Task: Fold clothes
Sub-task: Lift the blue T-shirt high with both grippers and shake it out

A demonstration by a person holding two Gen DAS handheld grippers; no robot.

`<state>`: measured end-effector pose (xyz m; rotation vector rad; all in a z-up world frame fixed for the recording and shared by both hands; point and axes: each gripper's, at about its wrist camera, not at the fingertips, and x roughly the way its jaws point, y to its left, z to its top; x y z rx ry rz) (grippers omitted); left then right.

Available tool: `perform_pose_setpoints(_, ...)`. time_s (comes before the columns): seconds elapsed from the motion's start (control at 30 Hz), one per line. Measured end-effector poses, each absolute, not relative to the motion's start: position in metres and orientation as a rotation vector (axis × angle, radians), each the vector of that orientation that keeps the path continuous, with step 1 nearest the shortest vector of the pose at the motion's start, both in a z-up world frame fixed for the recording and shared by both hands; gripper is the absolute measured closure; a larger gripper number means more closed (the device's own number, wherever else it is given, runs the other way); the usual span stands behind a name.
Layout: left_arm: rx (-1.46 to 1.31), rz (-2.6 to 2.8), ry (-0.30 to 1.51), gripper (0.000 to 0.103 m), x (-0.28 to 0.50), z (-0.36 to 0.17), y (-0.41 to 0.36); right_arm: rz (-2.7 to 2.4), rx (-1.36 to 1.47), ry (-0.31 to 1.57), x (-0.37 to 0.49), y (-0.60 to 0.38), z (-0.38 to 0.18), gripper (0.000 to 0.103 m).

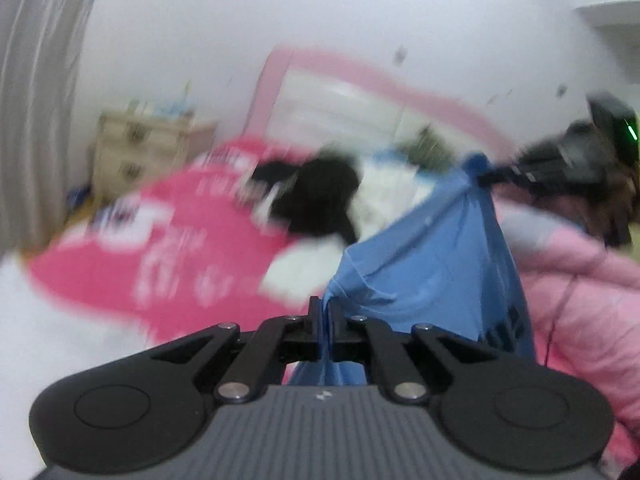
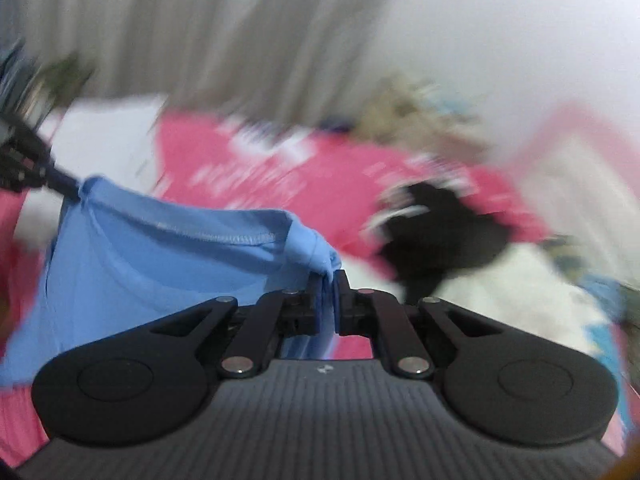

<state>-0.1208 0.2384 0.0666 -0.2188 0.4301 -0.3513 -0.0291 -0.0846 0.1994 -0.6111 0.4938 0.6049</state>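
Both views are smeared by blur. At the far left of the left wrist view hangs a grey curtain [image 1: 36, 92], then a pale chest of drawers [image 1: 140, 148] against the white wall. Next comes a bed with a pink headboard [image 1: 360, 72], spread with a bright pink cover [image 1: 160, 248] with white print that cannot be read; a black garment [image 1: 320, 196] lies on it, beside white bedding [image 1: 384, 192]. In the lower middle, the left hand-held gripper [image 1: 326, 312] has its jaws pinched narrow on a corner of the blue shirt [image 1: 432, 264], which stretches up and to the right, off the bed, to the right hand-held gripper [image 1: 496, 176], clamped on another bunched corner. At the far right lies a pink padded jacket [image 1: 580, 280]. In the right wrist view the same blue shirt [image 2: 140, 264] hangs taut between the two hand-held grippers, its stitched hem running across the top.
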Motion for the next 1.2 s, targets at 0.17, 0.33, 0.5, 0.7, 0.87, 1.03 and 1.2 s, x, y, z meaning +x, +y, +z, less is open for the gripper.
perform_pose_setpoints(0.17,-0.159,-0.449,0.209,0.100,-0.109,0.154,0.208,0.359,-0.434,0.270,-0.100,-0.150,0.261,0.099)
perform_pose_setpoints(0.33,-0.068,-0.517,-0.004,0.100,-0.128,0.239,0.176,0.193,-0.291,0.070,-0.174,-0.190,0.313,0.099)
perform_pose_setpoints(0.5,0.017,-0.531,-0.194,0.100,-0.166,0.312,0.157,0.110,-0.239,-0.113,-0.243,-0.200,0.362,0.099)
perform_pose_setpoints(0.7,0.100,-0.484,-0.344,0.100,-0.218,0.370,0.147,0.051,-0.220,-0.318,-0.304,-0.199,0.409,0.099)
perform_pose_setpoints(0.87,0.118,-0.519,-0.313,0.100,-0.242,0.385,0.138,0.093,-0.158,-0.333,-0.323,-0.208,0.427,0.099)
perform_pose_setpoints(1.03,0.163,-0.528,-0.177,0.100,-0.239,0.367,0.112,0.206,-0.104,-0.178,-0.319,-0.210,0.407,0.096)
perform_pose_setpoints(1.2,0.182,-0.510,-0.070,0.100,-0.211,0.350,0.093,0.560,0.108,0.137,-0.279,-0.225,0.334,0.070)
